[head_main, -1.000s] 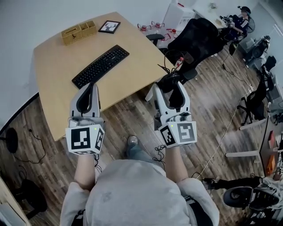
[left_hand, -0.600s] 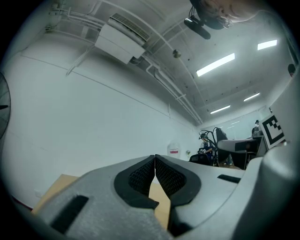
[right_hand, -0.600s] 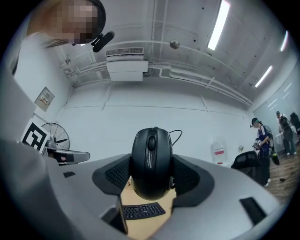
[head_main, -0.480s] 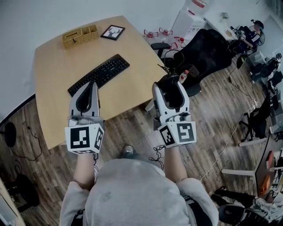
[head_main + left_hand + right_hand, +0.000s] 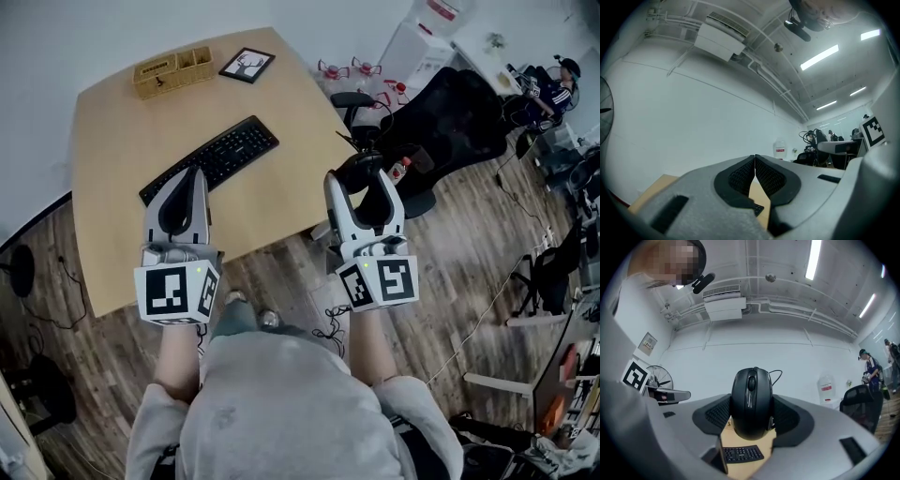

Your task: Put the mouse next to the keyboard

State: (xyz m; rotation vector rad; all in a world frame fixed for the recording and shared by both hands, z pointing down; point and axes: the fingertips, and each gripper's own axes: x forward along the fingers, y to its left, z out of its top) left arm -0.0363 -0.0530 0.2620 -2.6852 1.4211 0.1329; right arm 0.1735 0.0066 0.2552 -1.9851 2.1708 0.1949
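Right gripper point(image 5: 364, 184) grasps the mouse point(image 5: 751, 401), seemingly mid-carry. Left gripper point(image 5: 754, 172) is clenched, empty. Next, set it beside the keyboard point(image 5: 214, 157), ahead-left.

Our pale wooden table point(image 5: 112, 131) carries a black keyboard point(image 5: 211, 159), with a wooden box point(image 5: 173, 71) and a framed picture point(image 5: 247, 65) near its far edge.
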